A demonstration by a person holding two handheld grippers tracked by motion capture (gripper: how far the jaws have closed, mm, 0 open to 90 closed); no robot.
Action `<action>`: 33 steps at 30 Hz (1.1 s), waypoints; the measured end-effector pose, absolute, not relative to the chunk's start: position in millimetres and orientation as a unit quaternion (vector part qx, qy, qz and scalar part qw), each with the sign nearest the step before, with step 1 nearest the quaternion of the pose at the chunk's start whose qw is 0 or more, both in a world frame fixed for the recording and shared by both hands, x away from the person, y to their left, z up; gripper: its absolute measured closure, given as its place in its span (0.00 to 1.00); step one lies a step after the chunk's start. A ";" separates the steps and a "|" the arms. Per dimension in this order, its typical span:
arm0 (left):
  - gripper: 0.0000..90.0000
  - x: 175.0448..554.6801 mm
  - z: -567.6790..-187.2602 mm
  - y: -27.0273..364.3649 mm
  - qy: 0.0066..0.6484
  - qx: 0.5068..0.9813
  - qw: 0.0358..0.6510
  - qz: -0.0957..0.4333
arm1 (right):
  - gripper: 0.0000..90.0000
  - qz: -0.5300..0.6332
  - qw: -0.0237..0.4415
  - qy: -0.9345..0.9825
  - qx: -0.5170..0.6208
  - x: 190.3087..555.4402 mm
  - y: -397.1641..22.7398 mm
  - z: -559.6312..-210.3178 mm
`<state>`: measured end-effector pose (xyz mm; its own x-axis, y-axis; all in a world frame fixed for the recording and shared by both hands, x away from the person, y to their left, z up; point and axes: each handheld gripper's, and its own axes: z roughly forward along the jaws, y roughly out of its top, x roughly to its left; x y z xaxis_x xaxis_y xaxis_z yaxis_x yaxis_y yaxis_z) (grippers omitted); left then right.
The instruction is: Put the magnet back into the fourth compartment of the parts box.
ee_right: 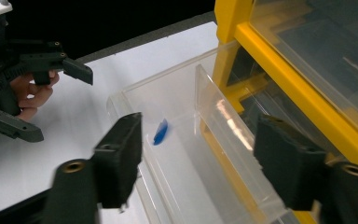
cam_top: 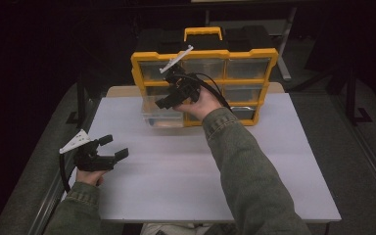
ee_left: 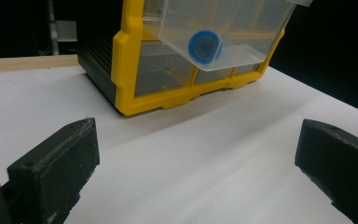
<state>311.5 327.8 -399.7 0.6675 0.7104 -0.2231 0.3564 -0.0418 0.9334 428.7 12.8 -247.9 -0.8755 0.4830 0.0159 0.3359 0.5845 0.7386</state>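
A yellow-framed organizer (cam_top: 269, 56) with clear drawers stands upright at the back of the white table (cam_top: 274, 171). One clear drawer (cam_top: 159, 117) is pulled out at its lower left. My right gripper (cam_top: 164, 103) hovers over that drawer, jaws apart. In the right gripper view its jaws (ee_right: 200, 144) stand open on either side of a wall of the drawer (ee_right: 177, 158), without touching it. A small blue piece (ee_right: 160, 132) lies inside. My left gripper (cam_top: 115, 147) is open and holds nothing near the table's left edge. Through its jaws (ee_left: 198, 140) I see the drawer (ee_left: 242, 28) and a blue ring (ee_left: 204, 45).
The organizer's yellow frame (ee_left: 123, 70) rests on the table with a yellow handle (cam_top: 203, 32) on top. A wooden strip (cam_top: 122, 90) runs behind the white surface. Dark floor and table legs (cam_top: 286, 44) surround the table.
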 end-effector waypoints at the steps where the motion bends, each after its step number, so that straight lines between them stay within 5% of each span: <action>1: 0.00 311.5 -399.7 327.8 0.377 0.706 0.579 0.153 | 0.25 0.392 0.096 0.885 0.230 428.3 11.5 -248.4; 10: 0.00 311.3 -399.8 327.7 0.378 0.706 0.579 0.153 | 0.00 0.393 0.120 0.877 0.248 424.2 0.5 -246.8; 33: 0.00 312.4 -401.1 325.5 0.377 0.710 0.575 0.153 | 0.00 0.426 0.119 0.860 0.253 411.5 -31.2 -248.6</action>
